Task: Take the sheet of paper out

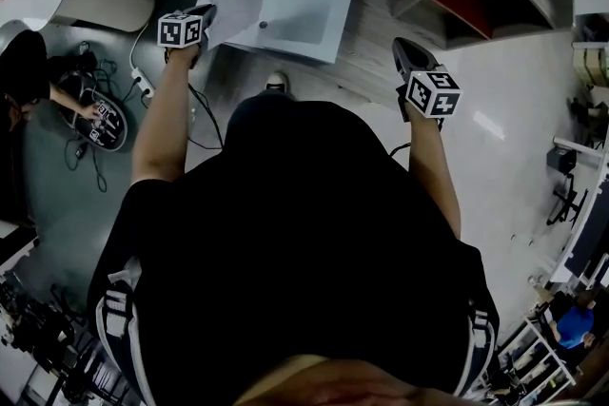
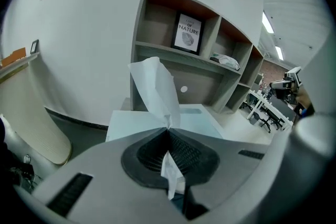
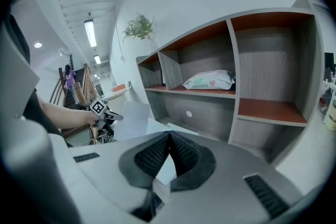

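Pull-out step: left tongs [image 2: 168,132] pinch the sheet of paper [image 2: 154,86], raised over the white box's [image 1: 314,14] left edge; right tongs [image 3: 169,136] pressed together, empty (idle); next, probably: carry sheet fully clear.

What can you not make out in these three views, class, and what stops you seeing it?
- Left gripper view: most of the white box, hidden by the left gripper and the sheet of paper it grips.
- Right gripper view: print on the shelf packet, too small.
- Left gripper view: small print on the framed picture, too small.
- Head view: floor beneath the person, hidden by the torso.
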Motion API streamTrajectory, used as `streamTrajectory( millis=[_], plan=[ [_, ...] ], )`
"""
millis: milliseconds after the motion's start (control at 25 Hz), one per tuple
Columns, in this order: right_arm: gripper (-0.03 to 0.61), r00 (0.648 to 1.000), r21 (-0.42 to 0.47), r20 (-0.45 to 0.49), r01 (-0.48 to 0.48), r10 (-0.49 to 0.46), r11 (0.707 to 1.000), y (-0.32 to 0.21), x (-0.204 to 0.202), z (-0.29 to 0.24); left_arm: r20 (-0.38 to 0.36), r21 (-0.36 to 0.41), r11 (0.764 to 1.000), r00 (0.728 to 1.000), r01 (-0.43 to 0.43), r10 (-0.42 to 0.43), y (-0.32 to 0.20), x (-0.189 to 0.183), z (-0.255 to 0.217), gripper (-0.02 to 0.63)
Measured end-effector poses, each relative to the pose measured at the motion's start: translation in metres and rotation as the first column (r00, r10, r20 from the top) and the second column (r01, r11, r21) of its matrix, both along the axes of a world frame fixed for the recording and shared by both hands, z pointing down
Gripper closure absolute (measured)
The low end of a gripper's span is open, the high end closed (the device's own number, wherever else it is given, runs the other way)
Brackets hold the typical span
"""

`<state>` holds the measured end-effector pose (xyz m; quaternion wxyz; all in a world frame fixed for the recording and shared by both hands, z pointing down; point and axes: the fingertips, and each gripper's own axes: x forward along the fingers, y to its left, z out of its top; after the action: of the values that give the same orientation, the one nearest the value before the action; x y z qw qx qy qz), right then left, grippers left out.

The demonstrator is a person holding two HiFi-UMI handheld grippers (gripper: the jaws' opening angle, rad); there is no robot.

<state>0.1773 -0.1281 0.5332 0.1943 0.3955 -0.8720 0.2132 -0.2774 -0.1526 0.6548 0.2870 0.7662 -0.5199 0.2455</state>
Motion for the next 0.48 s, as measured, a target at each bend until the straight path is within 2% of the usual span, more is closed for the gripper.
streamTrajectory(
  millis=[480],
  plan=[
    [0.566, 0.999, 0.108, 0.002, -0.033, 0.033, 0.994, 0.002, 0.006, -0.028, 0.016, 0.09, 0.995, 0.999, -0.033, 0.032, 0.013, 0.024, -0.037, 0.592]
  ],
)
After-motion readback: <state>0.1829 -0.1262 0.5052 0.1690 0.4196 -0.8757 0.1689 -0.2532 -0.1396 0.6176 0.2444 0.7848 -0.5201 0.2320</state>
